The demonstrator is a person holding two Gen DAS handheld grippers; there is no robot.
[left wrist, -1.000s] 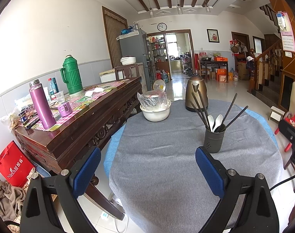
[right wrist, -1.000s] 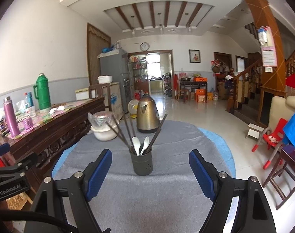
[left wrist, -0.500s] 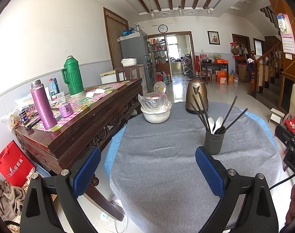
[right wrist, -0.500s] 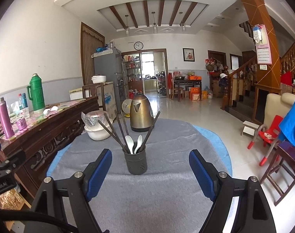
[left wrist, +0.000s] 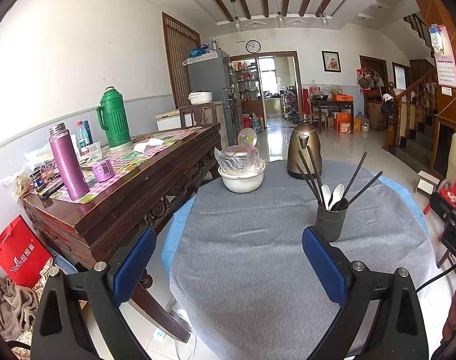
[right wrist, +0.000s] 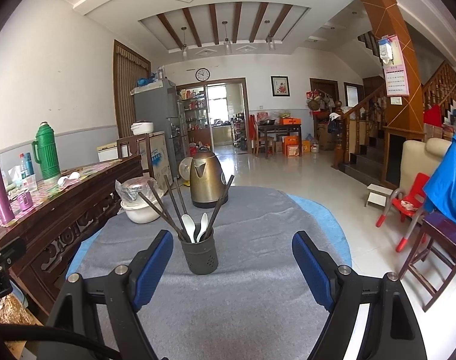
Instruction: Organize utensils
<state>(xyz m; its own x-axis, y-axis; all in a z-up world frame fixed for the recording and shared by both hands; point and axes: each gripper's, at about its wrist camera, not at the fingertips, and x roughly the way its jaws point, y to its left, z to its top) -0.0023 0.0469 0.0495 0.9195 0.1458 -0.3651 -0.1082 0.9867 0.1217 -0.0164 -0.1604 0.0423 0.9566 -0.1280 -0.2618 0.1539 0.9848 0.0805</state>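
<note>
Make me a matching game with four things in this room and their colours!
Things:
1. thermos jug
2. kettle
3. spoons
4. utensil holder

Colours:
A. white
B. dark grey
C. green
D. bronze

Pairs: 1-C, 2-D, 3-A, 4-B
</note>
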